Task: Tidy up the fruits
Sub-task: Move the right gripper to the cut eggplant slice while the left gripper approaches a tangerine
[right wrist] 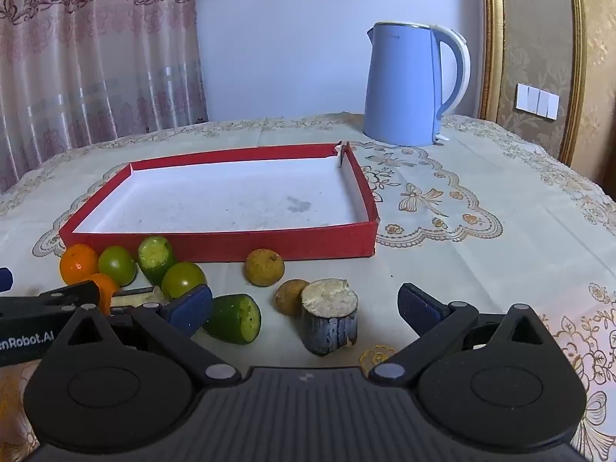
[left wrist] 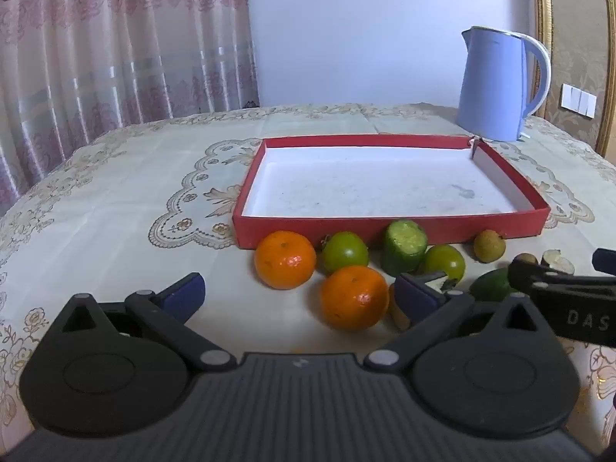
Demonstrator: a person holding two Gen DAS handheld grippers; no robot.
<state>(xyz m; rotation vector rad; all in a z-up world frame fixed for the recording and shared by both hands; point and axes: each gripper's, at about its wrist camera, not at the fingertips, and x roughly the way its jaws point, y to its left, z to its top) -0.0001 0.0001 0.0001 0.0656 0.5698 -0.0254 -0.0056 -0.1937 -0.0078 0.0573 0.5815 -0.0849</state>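
A red shallow box [left wrist: 389,227] [right wrist: 215,244] with a white floor stands on the table, nothing in it. Fruits lie in front of it: two oranges [left wrist: 285,258] [left wrist: 354,297], two green round fruits [left wrist: 344,252] [left wrist: 444,261], a cut cucumber piece [left wrist: 404,246] [right wrist: 154,254], another cucumber piece [right wrist: 233,317], two brown longans [right wrist: 265,267] [right wrist: 290,295] and a dark sugarcane stub [right wrist: 330,315]. My left gripper [left wrist: 304,294] is open, its jaws either side of the near orange. My right gripper [right wrist: 306,306] is open around the sugarcane stub and the cucumber piece.
A blue electric kettle [left wrist: 496,84] [right wrist: 408,84] stands behind the box at the back right. The table has a cream embroidered cloth [left wrist: 115,208]. A pink curtain [left wrist: 96,46] hangs at the left, and a gold-framed wall panel [right wrist: 539,57] at the right.
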